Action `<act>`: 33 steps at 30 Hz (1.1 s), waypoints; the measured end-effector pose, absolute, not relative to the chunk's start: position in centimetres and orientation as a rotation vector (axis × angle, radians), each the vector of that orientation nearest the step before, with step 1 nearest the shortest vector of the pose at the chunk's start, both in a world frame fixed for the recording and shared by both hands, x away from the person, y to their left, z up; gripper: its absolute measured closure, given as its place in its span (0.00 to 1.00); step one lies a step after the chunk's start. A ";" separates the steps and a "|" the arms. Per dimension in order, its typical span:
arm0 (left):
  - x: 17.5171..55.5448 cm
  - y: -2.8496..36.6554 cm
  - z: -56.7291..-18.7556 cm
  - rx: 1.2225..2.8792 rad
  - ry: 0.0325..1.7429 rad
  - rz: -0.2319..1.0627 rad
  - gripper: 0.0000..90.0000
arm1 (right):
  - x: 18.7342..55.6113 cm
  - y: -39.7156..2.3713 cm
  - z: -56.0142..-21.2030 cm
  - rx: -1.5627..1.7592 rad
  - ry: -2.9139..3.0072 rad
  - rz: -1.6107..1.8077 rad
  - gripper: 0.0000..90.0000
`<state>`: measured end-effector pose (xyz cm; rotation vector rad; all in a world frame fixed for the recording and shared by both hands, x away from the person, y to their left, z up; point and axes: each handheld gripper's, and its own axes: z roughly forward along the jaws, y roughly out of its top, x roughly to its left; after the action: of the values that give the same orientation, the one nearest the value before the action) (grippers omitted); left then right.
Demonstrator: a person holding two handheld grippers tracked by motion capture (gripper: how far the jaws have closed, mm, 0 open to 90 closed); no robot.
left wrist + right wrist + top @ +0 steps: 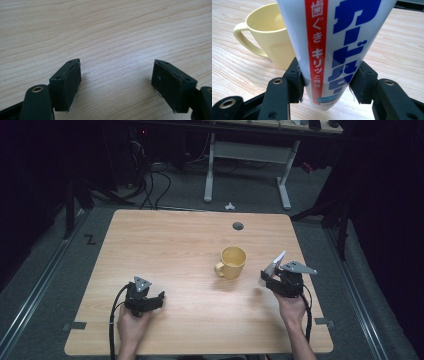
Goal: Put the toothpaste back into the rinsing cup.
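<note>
Wooden table [175, 245]: one mug [231, 262]; one gripped tube [272, 266]

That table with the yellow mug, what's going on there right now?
A person holds a gripper in each hand at a wooden table. The right gripper is shut on a white toothpaste tube, holding it just right of the yellow mug, which stands upright. The left gripper rests low over bare wood, its jaws open and holding nothing.
</note>
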<state>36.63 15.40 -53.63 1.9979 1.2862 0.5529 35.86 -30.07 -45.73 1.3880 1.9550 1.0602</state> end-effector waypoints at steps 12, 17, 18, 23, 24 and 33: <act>36.6 15.4 -53.6 1.998 1.286 0.553 0.27 | 35.6 -29.8 -44.5 1.345 1.954 1.089 0.56; 36.6 15.4 -53.6 1.998 1.286 0.553 0.27 | 35.8 -29.6 -44.1 1.327 1.965 1.098 0.56; 36.6 15.4 -53.6 1.998 1.286 0.553 0.27 | 35.8 -29.5 -44.0 1.331 1.964 1.101 0.56; 36.6 15.4 -53.6 1.998 1.286 0.553 0.27 | 36.0 -29.3 -43.5 1.312 1.967 1.115 0.56; 36.6 15.4 -53.6 1.998 1.285 0.553 0.27 | 36.0 -29.3 -43.4 1.306 1.968 1.120 0.56; 36.6 15.4 -53.6 1.999 1.285 0.553 0.27 | 36.3 -28.7 -42.9 1.284 1.970 1.136 0.56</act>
<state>36.61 15.39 -53.63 1.9986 1.2854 0.5527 36.34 -28.75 -42.89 1.2840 1.9696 1.1356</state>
